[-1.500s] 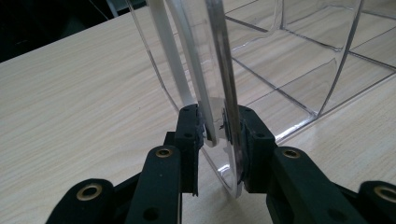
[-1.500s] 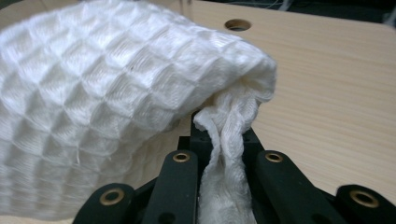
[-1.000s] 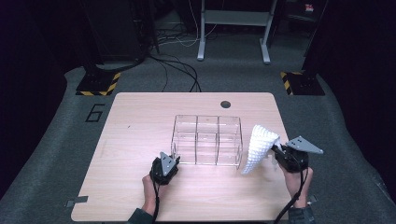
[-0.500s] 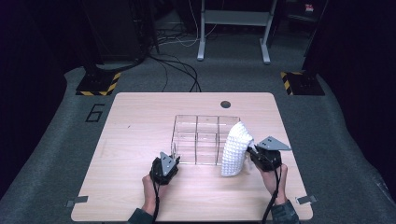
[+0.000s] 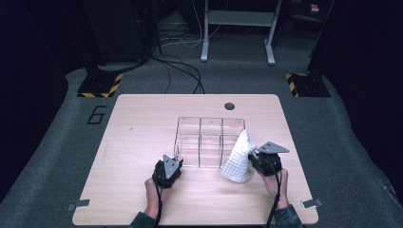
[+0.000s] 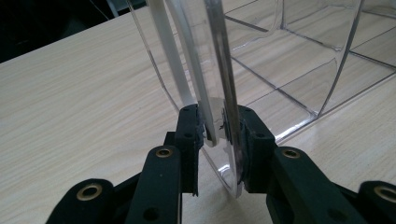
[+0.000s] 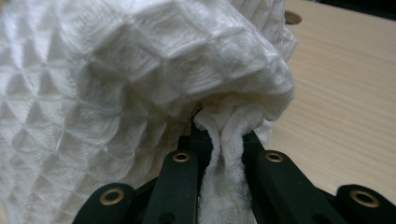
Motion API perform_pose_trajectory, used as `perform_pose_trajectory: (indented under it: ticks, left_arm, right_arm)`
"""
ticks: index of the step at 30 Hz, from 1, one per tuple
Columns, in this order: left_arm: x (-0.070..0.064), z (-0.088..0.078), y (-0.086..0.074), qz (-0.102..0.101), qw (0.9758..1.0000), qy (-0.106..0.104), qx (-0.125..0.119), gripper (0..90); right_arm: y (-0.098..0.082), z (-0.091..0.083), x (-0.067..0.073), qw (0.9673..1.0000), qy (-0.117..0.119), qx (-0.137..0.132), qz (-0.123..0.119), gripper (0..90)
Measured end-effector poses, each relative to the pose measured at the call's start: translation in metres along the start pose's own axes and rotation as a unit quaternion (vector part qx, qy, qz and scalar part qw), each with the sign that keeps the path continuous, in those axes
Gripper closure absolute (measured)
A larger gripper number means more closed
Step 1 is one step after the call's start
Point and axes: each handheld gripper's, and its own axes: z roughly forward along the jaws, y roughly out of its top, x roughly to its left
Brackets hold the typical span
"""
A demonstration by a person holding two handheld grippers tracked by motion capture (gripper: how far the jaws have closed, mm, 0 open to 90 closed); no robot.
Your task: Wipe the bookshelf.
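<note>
Clear organiser box (image 5: 209, 141) taken as landmark: sits on wooden table (image 5: 142, 123), mid-table, slightly toward person's side, three compartments across, long axis running L–R in high view.

White waffle-weave cloth (image 5: 239, 159): hangs bunched at box's right near corner, just beside and partly in front of right-end compartment. Long axis roughly upright, slightly tilted; narrow peak points up and toward box, wide end down near tabletop. Cannot tell if bottom edge touches table. In right gripper view cloth (image 7: 116, 93) rises from the jaws, a twisted fold pinched between them.

R gripper (image 5: 259, 159): to the right of box's near corner, cloth directly on its box-ward side. Jaws clamped together on the cloth fold.

L gripper (image 5: 172, 164): at box's left near corner, person's side. In left gripper view, L gripper (image 6: 215, 126) has jaws closed on the clear box wall (image 6: 210, 70), one jaw each side, pads against plastic. Wall edge runs upright between them.

Both hands enter from near table edge, well apart, box corner to corner.
</note>
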Motion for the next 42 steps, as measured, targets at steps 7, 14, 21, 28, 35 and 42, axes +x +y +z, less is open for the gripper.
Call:
perform_pose_trajectory:
  ticks: [7, 14, 21, 28, 35, 42]
  left_arm:
    - [0.0, 0.0, 0.0, 0.0, 1.0, 0.0, 0.0, 72.8]
    - [0.001, 0.0, 0.0, 0.001, 1.0, -0.001, 0.001, 72.8]
    - [0.001, 0.0, 0.0, 0.001, 1.0, -0.002, 0.002, 72.7]
    - [0.002, 0.0, 0.0, 0.002, 1.0, -0.001, 0.001, 72.3]
    - [0.002, 0.0, 0.0, 0.002, 1.0, -0.003, 0.003, 72.0]
    - [0.002, 0.0, 0.0, -0.005, 1.0, 0.0, 0.0, 69.1]
  right_arm:
    - [-0.01, 0.012, -0.003, 0.9992, 0.024, 0.026, 0.018, 82.9]
    - [-0.016, 0.014, -0.005, 0.9987, 0.014, 0.048, 0.009, 83.0]
    - [-0.022, 0.005, -0.01, 0.9969, -0.017, 0.077, -0.011, 83.0]
    - [-0.025, -0.019, -0.023, 0.9962, -0.066, 0.057, 0.005, 83.1]
    - [-0.026, -0.044, -0.044, 0.9925, -0.113, 0.022, 0.042, 83.1]
    - [-0.021, -0.054, -0.056, 0.9863, -0.153, -0.006, 0.06, 83.1]
